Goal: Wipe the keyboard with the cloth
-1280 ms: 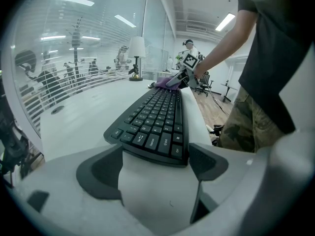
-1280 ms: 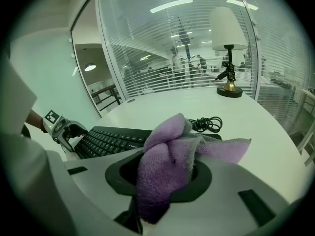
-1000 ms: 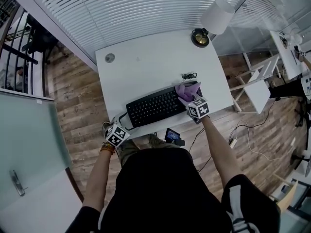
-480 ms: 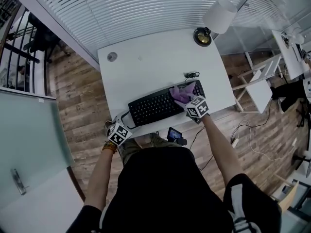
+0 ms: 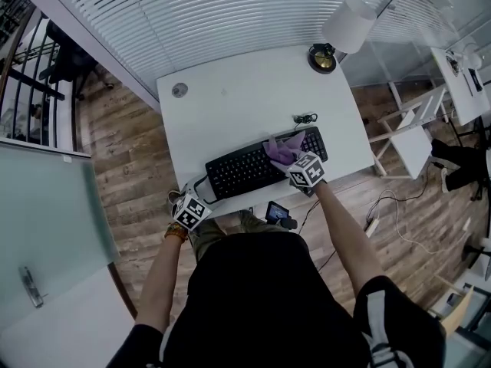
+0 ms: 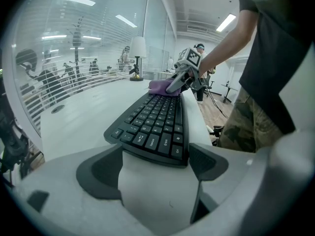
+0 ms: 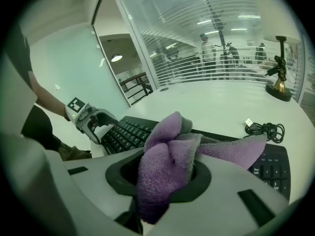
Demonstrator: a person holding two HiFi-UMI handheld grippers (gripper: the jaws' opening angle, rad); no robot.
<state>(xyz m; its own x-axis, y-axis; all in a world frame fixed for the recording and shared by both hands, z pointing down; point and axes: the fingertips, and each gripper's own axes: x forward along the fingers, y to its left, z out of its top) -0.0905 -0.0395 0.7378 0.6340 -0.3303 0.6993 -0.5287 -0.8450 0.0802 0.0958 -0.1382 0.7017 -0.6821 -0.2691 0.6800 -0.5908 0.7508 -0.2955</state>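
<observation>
Wiping seems partway: the right gripper's [image 7: 163, 177] jaws pinch the cloth [image 5: 281, 149] on the keyboard's [image 6: 155, 119] right-of-middle keys, the left gripper's [image 6: 153, 165] jaws clamp its left end on the worktop [image 5: 230, 102], and the left keys are likely yet to do.

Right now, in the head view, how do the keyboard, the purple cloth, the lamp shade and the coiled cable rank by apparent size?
1. keyboard, clearly largest
2. lamp shade, though it stands nearer the camera, so its lead over the cloth is unsure
3. purple cloth
4. coiled cable, clearly smallest
</observation>
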